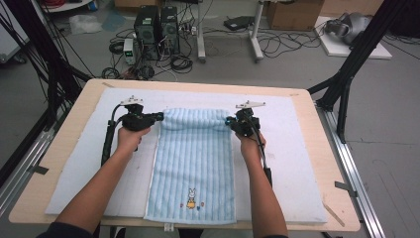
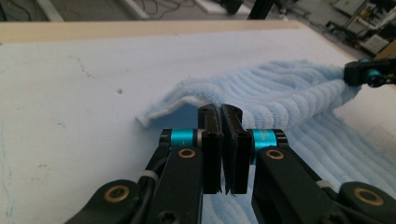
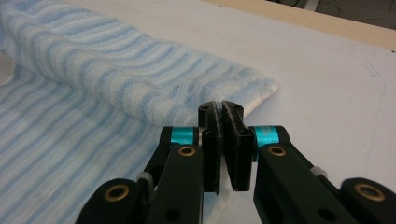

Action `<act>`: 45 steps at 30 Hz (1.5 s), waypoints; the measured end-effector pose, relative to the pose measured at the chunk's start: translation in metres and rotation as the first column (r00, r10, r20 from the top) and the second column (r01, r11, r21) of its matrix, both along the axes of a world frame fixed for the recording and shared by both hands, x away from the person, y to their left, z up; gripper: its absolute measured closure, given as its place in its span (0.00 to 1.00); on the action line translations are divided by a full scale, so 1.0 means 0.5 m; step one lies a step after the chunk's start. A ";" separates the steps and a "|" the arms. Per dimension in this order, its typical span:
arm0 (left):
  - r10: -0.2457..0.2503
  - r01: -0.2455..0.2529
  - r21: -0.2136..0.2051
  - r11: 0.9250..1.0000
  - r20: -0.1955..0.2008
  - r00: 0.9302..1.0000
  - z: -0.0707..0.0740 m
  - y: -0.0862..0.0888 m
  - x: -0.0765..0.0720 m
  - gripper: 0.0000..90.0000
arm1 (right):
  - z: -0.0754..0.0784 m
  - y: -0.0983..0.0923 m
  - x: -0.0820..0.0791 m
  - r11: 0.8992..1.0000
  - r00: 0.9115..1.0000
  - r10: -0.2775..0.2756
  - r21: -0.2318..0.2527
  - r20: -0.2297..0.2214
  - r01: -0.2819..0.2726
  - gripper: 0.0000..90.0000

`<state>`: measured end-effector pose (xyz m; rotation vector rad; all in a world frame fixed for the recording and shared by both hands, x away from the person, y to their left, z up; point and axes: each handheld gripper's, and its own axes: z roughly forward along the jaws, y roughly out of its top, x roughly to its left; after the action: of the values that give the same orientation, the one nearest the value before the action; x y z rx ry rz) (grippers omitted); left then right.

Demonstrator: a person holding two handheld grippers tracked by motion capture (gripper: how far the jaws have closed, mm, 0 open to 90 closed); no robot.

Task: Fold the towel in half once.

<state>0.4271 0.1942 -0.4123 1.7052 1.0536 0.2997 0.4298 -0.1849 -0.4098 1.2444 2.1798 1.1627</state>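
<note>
A light blue striped towel lies lengthwise on the white pad that covers the wooden table, its near end (the one with a small rabbit figure) flat at the person's edge and its far end raised into a soft roll. The left gripper stands at the left corner of that far end and the right gripper at the right corner, each with its jaws closed; in the gripper views the pads sit pressed together with the towel's hem caught at their tips, so both appear to be pinching the cloth. The lifted edge already arches over the part below it, as the left gripper view shows, with a shadowed hollow beneath. I judge the fold to be just begun: the corners are taken and raised, while carrying them toward the near end, laying them down and letting go all remain.
</note>
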 end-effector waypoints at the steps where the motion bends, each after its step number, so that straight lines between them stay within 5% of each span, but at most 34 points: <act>1: -0.002 0.002 0.001 1.000 0.003 1.000 0.001 0.000 -0.005 0.96 | 0.001 -0.001 -0.009 1.000 1.000 0.008 0.000 0.004 -0.008 0.96; 19: -0.069 0.069 0.004 0.998 0.030 0.997 -0.032 0.011 -0.127 0.96 | 0.002 0.004 -0.133 0.994 0.995 0.101 -0.047 0.017 -0.100 0.95; 32: -0.120 0.119 0.095 0.988 0.009 0.993 -0.053 0.011 -0.171 0.96 | -0.031 -0.006 -0.176 0.990 0.991 0.120 -0.060 -0.064 -0.124 0.95; 34: -0.111 0.109 0.085 0.990 0.011 0.994 -0.054 0.013 -0.174 0.93 | -0.039 -0.006 -0.181 0.991 0.991 0.119 -0.058 -0.066 -0.123 0.94; 40: 0.031 -0.032 0.034 0.999 0.038 0.999 -0.041 0.032 -0.154 0.58 | -0.027 -0.026 -0.179 0.999 0.998 0.048 0.012 -0.033 -0.047 0.69; 45: 0.056 -0.056 0.021 0.998 0.007 0.998 -0.033 0.027 -0.110 0.52 | -0.016 -0.042 -0.145 0.999 0.999 -0.014 0.046 -0.029 0.015 0.57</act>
<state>0.3723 0.2079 -0.4287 1.6947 1.0981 0.3533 0.3573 -0.2061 -0.4179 1.3013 2.1721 1.2036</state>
